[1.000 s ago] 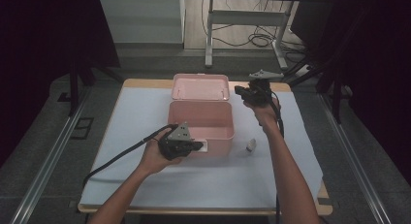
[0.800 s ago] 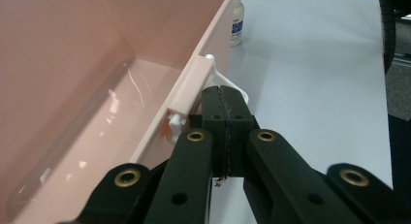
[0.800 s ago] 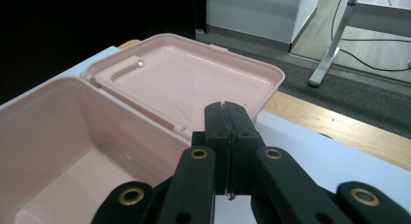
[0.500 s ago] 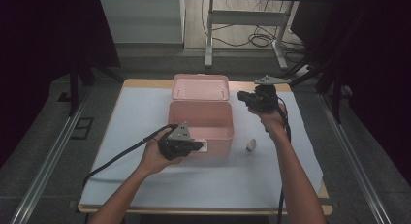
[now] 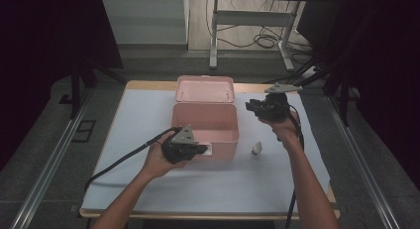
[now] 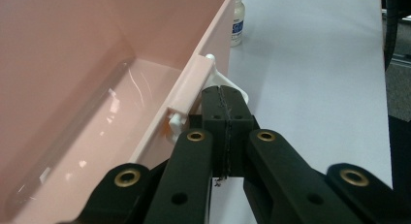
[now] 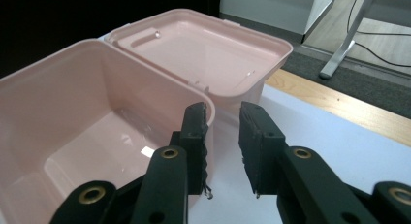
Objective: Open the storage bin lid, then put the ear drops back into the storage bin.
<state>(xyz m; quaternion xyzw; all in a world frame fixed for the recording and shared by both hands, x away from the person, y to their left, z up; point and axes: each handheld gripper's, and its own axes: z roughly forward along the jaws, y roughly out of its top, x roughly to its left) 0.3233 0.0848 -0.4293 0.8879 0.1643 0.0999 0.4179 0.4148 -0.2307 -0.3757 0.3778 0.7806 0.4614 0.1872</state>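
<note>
My left gripper (image 5: 200, 149) has its fingers (image 6: 227, 118) pressed together on the white latch tab (image 6: 231, 84) at the near wall of the open pink box (image 5: 205, 130), which sits mid-counter (image 5: 138, 115) with its lid (image 5: 205, 89) laid back. My right gripper (image 5: 253, 106) hovers beside the box's right rim; its fingers (image 7: 196, 132) have just been opening, with nothing between them. Risk: pulling on the latch slides or tips the light box. Risk: the right arm sweeps the small bottle (image 5: 256, 148) lying just beside the box.
</note>
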